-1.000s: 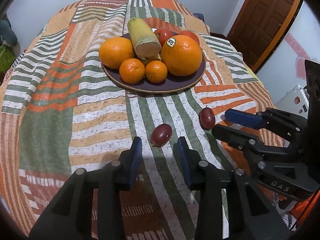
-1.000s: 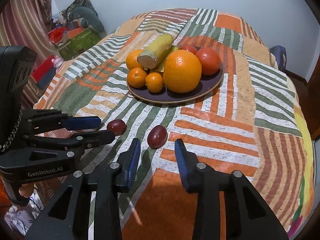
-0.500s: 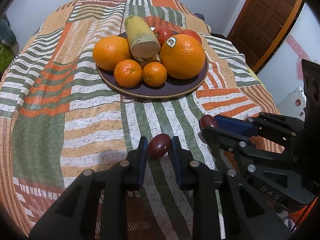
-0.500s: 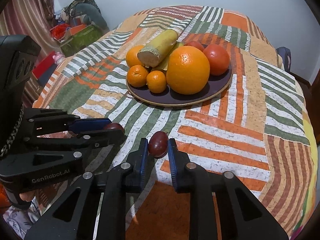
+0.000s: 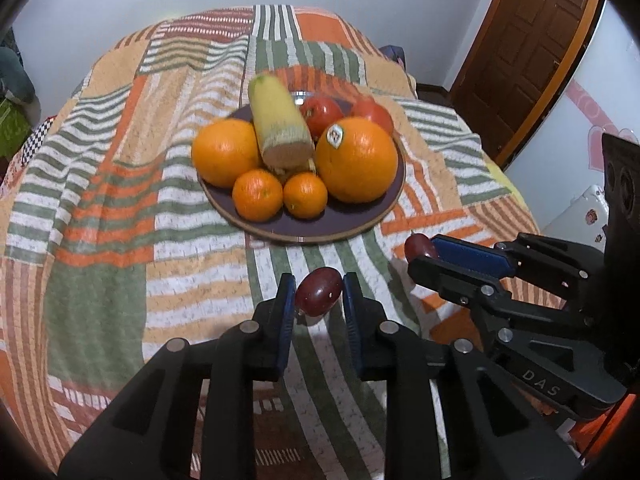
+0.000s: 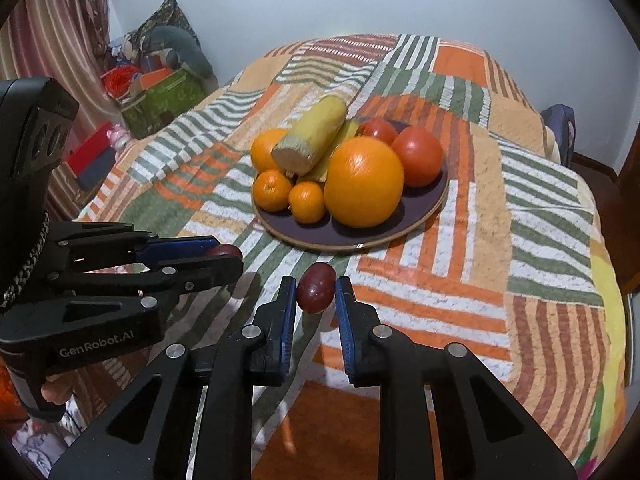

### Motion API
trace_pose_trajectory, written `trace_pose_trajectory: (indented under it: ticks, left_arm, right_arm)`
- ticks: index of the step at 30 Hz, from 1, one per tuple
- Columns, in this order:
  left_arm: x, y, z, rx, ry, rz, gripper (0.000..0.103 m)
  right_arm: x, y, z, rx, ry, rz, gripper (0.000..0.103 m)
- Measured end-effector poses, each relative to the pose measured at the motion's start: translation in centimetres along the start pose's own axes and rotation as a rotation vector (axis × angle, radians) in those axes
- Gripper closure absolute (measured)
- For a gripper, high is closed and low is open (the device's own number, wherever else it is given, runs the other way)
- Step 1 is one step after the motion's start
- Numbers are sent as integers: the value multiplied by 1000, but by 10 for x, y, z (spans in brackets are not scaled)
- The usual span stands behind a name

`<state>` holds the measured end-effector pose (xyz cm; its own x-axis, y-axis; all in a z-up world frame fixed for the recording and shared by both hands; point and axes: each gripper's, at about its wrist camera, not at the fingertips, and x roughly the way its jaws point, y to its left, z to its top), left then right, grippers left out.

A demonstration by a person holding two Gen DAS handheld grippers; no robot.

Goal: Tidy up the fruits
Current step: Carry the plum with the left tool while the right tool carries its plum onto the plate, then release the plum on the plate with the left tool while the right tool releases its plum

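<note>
Four oranges [image 5: 355,159], two tomatoes [image 5: 321,113], two plums [image 5: 319,291] — one plate [image 5: 352,227].
</note>
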<state>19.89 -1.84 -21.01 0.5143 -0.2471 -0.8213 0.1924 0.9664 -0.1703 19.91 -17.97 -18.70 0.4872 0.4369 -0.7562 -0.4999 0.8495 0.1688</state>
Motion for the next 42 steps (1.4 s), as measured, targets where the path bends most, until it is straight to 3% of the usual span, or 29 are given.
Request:
trace_pose_trajectory:
  ticks: [11,20,37,40,42]
  left_arm:
    - [5,-9,25,27,-42,4,80]
    - [26,-12,39,35,-21,-14,80]
    - [52,-15,39,52,17,-3,79]
    - [53,-18,39,67,19,10,77]
    - [53,-19,39,71,25,7,68]
  right_arm:
    - [-2,-27,17,41,-43,-50,85]
    - [6,-52,32,69,-65,-98,85]
    - [33,-63,38,54,-21,-77,84]
    - [36,-63,38,60,-5,-76,83]
    - [38,-64,38,56,15,-74,81]
